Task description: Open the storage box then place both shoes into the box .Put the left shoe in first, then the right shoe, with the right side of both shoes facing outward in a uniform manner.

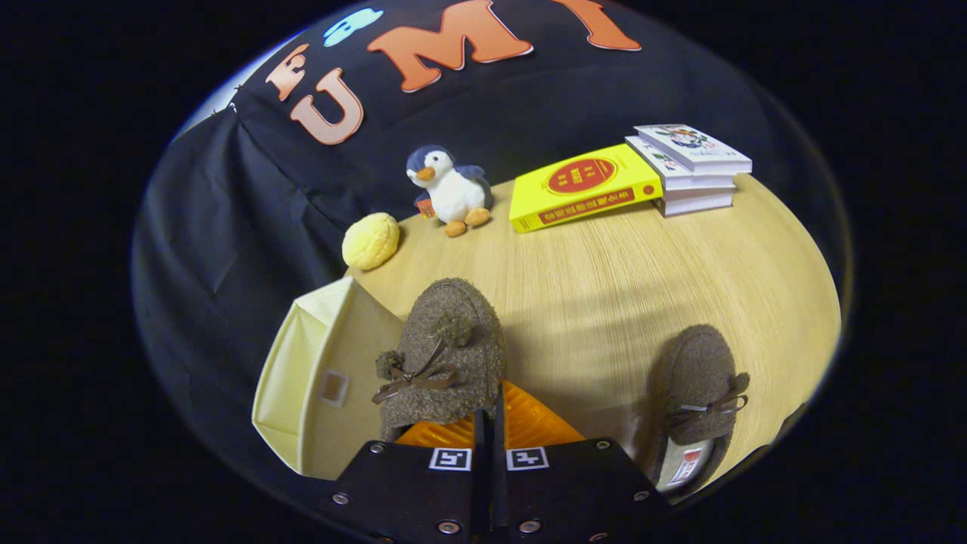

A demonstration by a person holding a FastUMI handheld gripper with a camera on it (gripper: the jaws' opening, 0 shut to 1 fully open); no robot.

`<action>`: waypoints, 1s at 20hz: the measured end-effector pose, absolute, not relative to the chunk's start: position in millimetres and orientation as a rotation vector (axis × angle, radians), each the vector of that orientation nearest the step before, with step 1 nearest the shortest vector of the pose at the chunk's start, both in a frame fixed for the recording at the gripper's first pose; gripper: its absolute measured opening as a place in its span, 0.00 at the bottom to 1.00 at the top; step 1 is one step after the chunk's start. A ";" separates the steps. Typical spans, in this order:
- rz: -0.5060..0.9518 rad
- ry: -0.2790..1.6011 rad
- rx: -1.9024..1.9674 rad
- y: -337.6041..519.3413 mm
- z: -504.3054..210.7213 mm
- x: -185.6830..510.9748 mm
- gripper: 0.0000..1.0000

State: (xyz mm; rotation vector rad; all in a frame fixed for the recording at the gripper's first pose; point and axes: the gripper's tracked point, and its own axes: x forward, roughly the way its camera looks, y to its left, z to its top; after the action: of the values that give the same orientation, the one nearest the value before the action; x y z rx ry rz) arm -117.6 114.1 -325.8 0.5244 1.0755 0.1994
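Note:
My gripper [489, 412] is shut on the heel end of a brown fuzzy shoe [446, 347] with a bow and pompoms, its toe pointing away from me. The fingers stand almost together with the shoe's rear edge pinched between them. Directly left of the held shoe stands the pale yellow storage box [332, 378], showing a side with a small label window and a lighter panel slanting off on its left. I cannot tell how far it is open. The second brown shoe [699, 393] lies on the wooden table [604, 279] to the right of the fingers, toe also pointing away.
Beyond the shoes, at the table's far edge, sit a yellow round plush [370, 240], a penguin toy [451, 189], a yellow book [582, 187] and a stack of white books [691, 170]. Bare tabletop lies between the shoes and these items.

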 end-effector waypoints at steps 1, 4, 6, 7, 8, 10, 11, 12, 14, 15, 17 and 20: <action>0.214 1.074 0.539 122.6 -312.3 -113.1 0.02; 0.273 1.036 0.629 155.1 -270.1 -95.7 0.02; 0.293 1.025 0.644 172.7 -252.0 -89.2 0.02; 0.303 1.021 0.635 182.4 -246.1 -85.3 0.02; 0.317 1.016 0.618 192.7 -240.4 -82.0 0.02; 0.342 1.023 0.597 216.5 -236.9 -79.2 0.03; 0.351 1.036 0.594 228.9 -237.6 -79.7 0.02; 0.360 1.050 0.587 242.6 -238.8 -80.0 0.02; 0.375 1.084 0.557 267.8 -244.4 -84.5 0.03; 0.376 1.104 0.539 278.7 -249.6 -86.0 0.03; 0.374 1.144 0.512 300.3 -261.8 -90.2 0.02; 0.340 1.223 0.469 326.0 -282.9 -97.2 0.03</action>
State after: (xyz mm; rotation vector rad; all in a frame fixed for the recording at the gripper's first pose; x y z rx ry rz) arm -97.2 326.0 -282.9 0.4690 1.2233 0.3400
